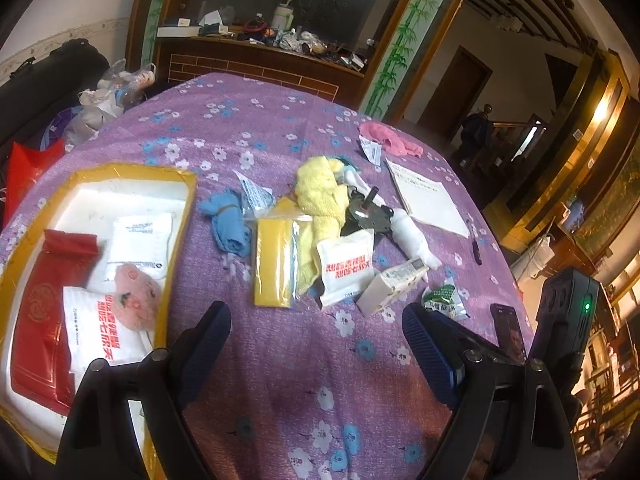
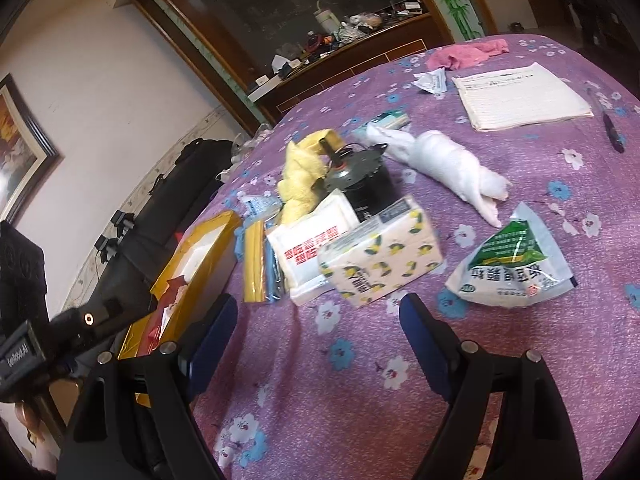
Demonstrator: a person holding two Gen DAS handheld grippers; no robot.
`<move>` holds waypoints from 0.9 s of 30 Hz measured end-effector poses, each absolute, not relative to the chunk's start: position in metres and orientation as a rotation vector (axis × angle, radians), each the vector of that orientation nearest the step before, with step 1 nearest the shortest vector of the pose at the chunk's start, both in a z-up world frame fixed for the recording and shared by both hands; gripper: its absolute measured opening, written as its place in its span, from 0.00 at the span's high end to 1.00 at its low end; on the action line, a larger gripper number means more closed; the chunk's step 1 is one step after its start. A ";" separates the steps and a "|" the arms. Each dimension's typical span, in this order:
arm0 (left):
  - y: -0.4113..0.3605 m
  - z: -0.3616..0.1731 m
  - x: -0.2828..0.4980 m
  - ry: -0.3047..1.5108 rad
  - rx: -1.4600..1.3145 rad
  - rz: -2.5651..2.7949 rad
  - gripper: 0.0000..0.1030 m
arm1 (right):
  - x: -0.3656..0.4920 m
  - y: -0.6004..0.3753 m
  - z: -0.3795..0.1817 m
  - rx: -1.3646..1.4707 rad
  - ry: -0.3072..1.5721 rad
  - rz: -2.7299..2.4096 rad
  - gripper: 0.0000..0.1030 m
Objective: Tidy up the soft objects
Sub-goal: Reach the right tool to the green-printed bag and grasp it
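Observation:
On the purple flowered tablecloth (image 1: pixel 280 360) lie a yellow towel (image 1: pixel 320 188), a blue cloth (image 1: pixel 228 220), a rolled white cloth (image 1: pixel 412 236), a pink cloth (image 1: pixel 390 138) at the far edge, a yellow pack (image 1: pixel 274 268), a white pouch with red print (image 1: pixel 346 266) and a tissue pack (image 1: pixel 394 284). A gold-rimmed white box (image 1: pixel 120 176) at the left holds a pink plush (image 1: pixel 136 292), white pouches and a red sleeve (image 1: pixel 40 332). My left gripper (image 1: pixel 316 340) is open and empty above the cloth. My right gripper (image 2: pixel 318 320) is open and empty, just short of the tissue pack (image 2: pixel 380 256).
A black motor part (image 2: pixel 360 184) stands among the pile. A green-and-white packet (image 2: pixel 512 264), a notepad (image 2: pixel 520 96) and a pen (image 2: pixel 612 128) lie to the right. A phone (image 1: pixel 510 332) lies near the table edge. Bags and a dark case (image 2: pixel 168 208) sit left of the table.

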State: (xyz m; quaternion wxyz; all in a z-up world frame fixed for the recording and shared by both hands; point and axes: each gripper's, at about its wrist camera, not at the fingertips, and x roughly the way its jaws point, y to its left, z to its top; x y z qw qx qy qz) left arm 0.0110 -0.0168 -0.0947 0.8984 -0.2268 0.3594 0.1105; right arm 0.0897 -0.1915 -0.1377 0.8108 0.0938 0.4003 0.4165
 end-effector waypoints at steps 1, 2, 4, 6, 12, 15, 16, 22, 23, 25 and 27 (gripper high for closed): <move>-0.018 -0.096 0.012 0.750 -0.469 0.225 0.13 | 0.091 -0.193 -0.138 0.206 0.855 0.883 0.20; -0.019 -0.096 0.012 0.752 -0.469 0.221 0.13 | 0.093 -0.196 -0.138 0.215 0.854 0.876 0.20; -0.020 -0.097 0.013 0.750 -0.465 0.215 0.13 | 0.096 -0.202 -0.137 0.230 0.851 0.867 0.20; -0.021 -0.097 0.013 0.752 -0.465 0.215 0.13 | 0.100 -0.208 -0.135 0.241 0.844 0.849 0.20; -0.022 -0.099 0.018 0.761 -0.466 0.195 0.13 | 0.111 -0.232 -0.125 0.300 0.812 0.789 0.20; -0.026 -0.099 0.023 0.764 -0.445 0.178 0.13 | 0.116 -0.239 -0.125 0.305 0.816 0.736 0.20; -0.029 -0.099 0.027 0.768 -0.428 0.171 0.13 | 0.118 -0.240 -0.126 0.299 0.820 0.711 0.20; -0.049 -0.099 0.042 0.772 -0.325 0.146 0.13 | 0.133 -0.247 -0.127 0.309 0.824 0.615 0.20; -0.053 -0.099 0.045 0.772 -0.310 0.142 0.13 | 0.135 -0.248 -0.125 0.310 0.814 0.603 0.20; -0.059 -0.099 0.051 0.778 -0.285 0.127 0.13 | 0.141 -0.248 -0.126 0.303 0.814 0.568 0.20; -0.063 -0.097 0.057 0.777 -0.264 0.118 0.13 | 0.151 -0.246 -0.134 0.297 0.835 0.520 0.20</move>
